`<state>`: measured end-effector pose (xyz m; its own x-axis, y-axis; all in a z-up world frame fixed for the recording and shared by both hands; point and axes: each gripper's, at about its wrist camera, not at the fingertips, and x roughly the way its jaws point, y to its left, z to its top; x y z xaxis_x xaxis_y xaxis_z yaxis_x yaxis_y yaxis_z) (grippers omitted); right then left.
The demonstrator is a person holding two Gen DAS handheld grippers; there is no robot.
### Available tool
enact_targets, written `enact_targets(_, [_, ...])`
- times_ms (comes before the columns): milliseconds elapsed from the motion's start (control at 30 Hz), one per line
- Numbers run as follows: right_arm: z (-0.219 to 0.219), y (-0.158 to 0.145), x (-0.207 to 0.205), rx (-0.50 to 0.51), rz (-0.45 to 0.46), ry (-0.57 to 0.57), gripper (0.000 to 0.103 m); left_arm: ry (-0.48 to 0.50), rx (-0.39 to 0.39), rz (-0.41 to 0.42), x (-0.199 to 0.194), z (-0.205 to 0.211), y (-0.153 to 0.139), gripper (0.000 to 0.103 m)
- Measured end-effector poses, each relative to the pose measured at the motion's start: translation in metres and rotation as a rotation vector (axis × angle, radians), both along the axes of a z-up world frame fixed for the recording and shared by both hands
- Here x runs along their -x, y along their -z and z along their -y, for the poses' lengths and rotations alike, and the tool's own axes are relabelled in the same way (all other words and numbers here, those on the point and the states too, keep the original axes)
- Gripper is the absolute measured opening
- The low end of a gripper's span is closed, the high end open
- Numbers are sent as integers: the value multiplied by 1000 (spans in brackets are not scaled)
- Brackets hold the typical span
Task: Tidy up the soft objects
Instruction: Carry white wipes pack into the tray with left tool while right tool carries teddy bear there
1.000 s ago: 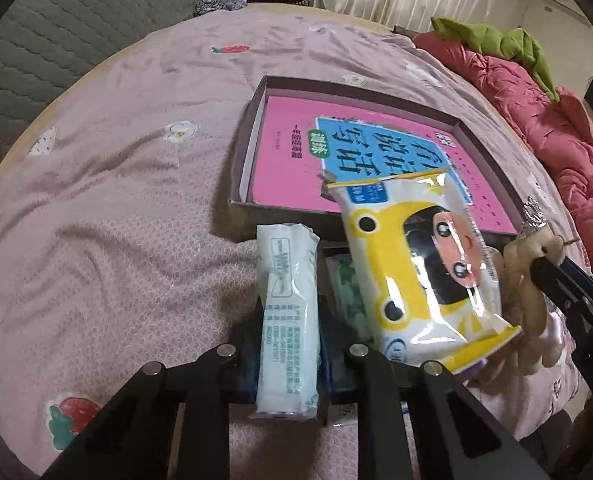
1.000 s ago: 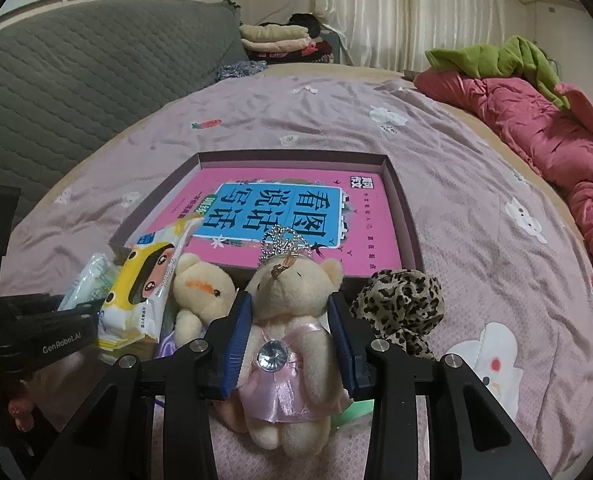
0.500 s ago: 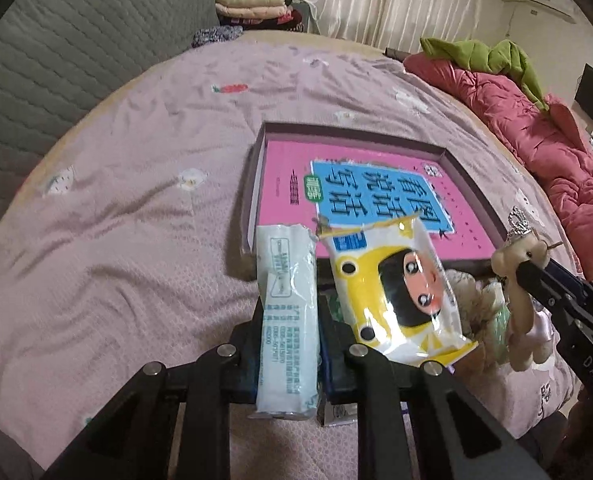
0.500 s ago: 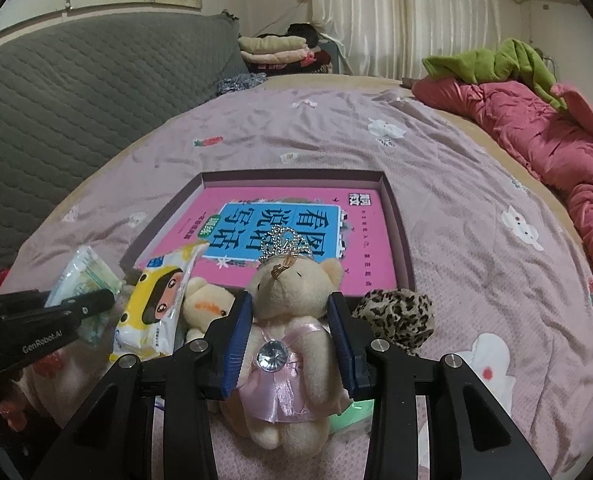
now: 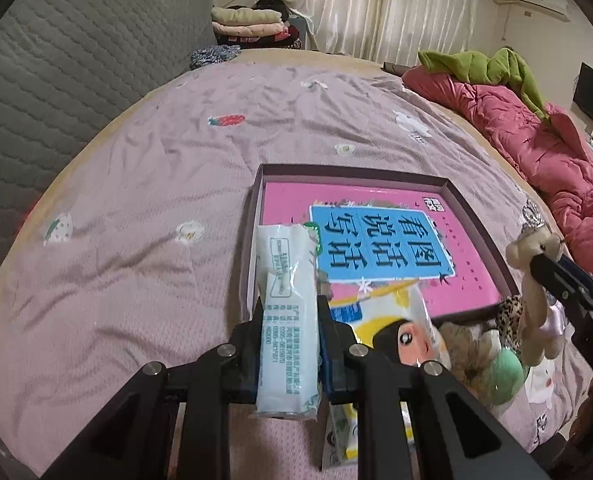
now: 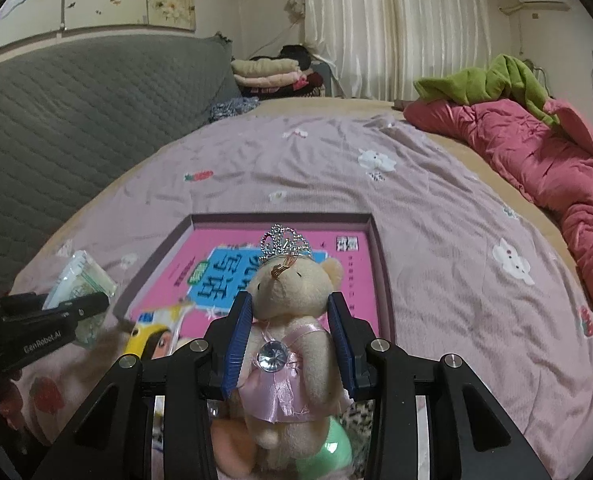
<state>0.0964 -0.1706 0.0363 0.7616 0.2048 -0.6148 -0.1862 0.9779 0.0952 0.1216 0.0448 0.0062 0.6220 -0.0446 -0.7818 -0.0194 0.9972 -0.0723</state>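
The left tool (image 5: pixel 288 320) pinches a white tissue pack (image 5: pixel 286 312) lengthwise between its pads, held above the near left corner of the shallow box (image 5: pixel 484 236). The right tool (image 6: pixel 290 340) squeezes a cream teddy bear (image 6: pixel 292 320) in a pink dress and silver tiara around its body, above the box's near edge. The box lies on the mauve bedspread (image 5: pixel 136 200) with a pink book (image 6: pixel 348 276) inside. Below the tools, near the box, lie a yellow cartoon packet (image 5: pixel 392 320), a leopard-print piece (image 5: pixel 510 316) and a green soft ball (image 5: pixel 504 376).
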Motion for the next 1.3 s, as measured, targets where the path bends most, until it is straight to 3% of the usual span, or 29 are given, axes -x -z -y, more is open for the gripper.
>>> enact_targets(333, [7, -5, -29, -7, 22, 10, 40, 13, -10, 11, -37, 2, -2, 21])
enact_targets(733, [8, 10, -61, -2, -3, 28, 40, 42, -21, -62, -82, 4, 26, 21])
enact_targets(1300, [15, 41, -89, 3, -97, 48, 40, 79, -24, -120, -99, 8, 57, 21])
